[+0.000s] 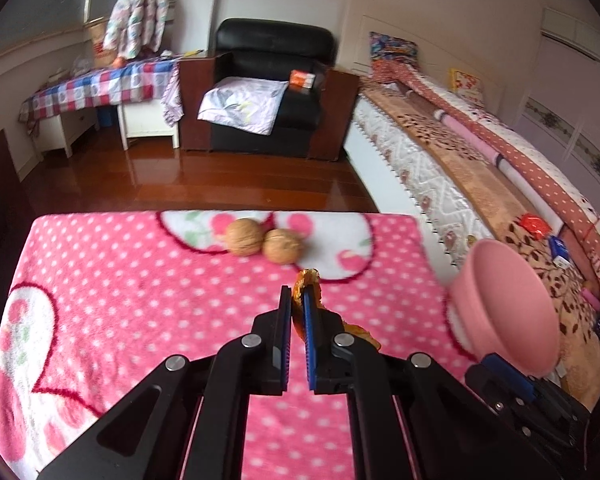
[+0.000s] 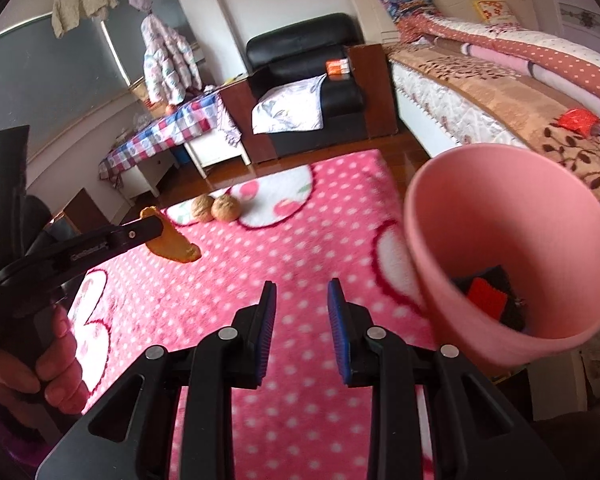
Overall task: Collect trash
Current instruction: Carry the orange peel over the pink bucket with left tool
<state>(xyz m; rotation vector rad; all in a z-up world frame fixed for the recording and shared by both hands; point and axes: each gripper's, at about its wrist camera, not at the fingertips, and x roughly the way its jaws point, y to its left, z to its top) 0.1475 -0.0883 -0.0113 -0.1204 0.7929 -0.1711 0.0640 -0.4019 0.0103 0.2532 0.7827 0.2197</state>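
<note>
Left gripper (image 1: 298, 300) has its fingers pinching a piece of orange peel (image 2: 174, 246), lifted clear of the pink polka-dot blanket (image 1: 140, 280) covering the surface. The pink cup (image 2: 512, 248) floats off to the right with some dark and red scraps already in the bottom. It seems to ride on the right gripper (image 2: 302, 296), but I can't tell how it's attached, since those fingers are spread apart with nothing between them. So we're mid-carry, I'd say: next the peel needs swinging over the cup's mouth before letting go. Two walnuts (image 1: 264, 242) sit touching each other near the far edge.
</note>
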